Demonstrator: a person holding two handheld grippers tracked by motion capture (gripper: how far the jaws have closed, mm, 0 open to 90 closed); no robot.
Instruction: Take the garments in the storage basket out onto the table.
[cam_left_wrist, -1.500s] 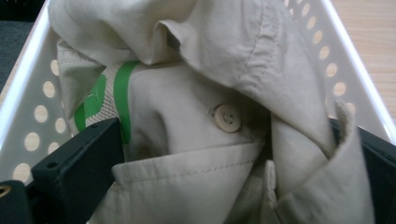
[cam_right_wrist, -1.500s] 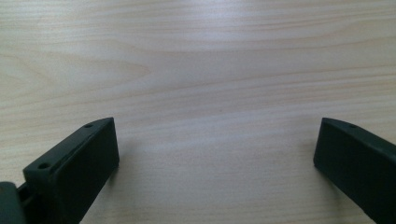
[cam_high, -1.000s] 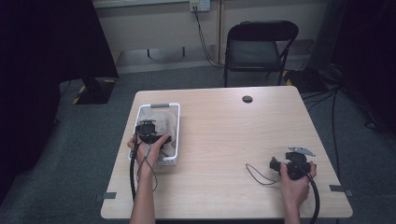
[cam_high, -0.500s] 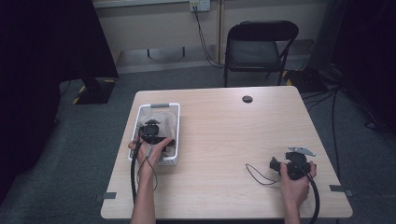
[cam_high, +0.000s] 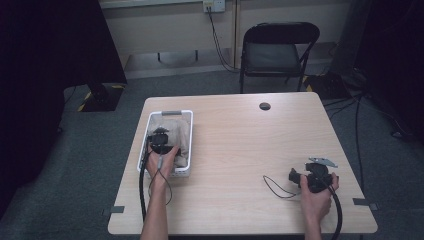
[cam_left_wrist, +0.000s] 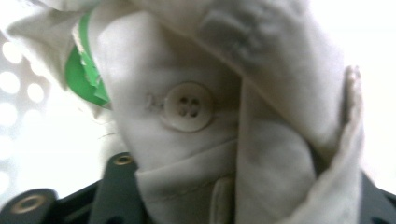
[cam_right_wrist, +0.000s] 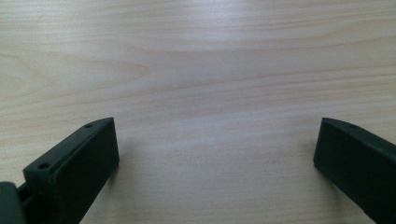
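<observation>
Left gripper down in white basket at worktop's 9 o'clock side, fingers just closed in from wide, now clamped on fold of cream buttoned garment. Button and green tag close before camera. Garment bunched inside basket, not lifted. Judgement: grab made; pulling cloth out comes next.

Right gripper idle at 4 o'clock, fingers wide apart over bare wood, nothing between. Hand positions match earlier frames.
</observation>
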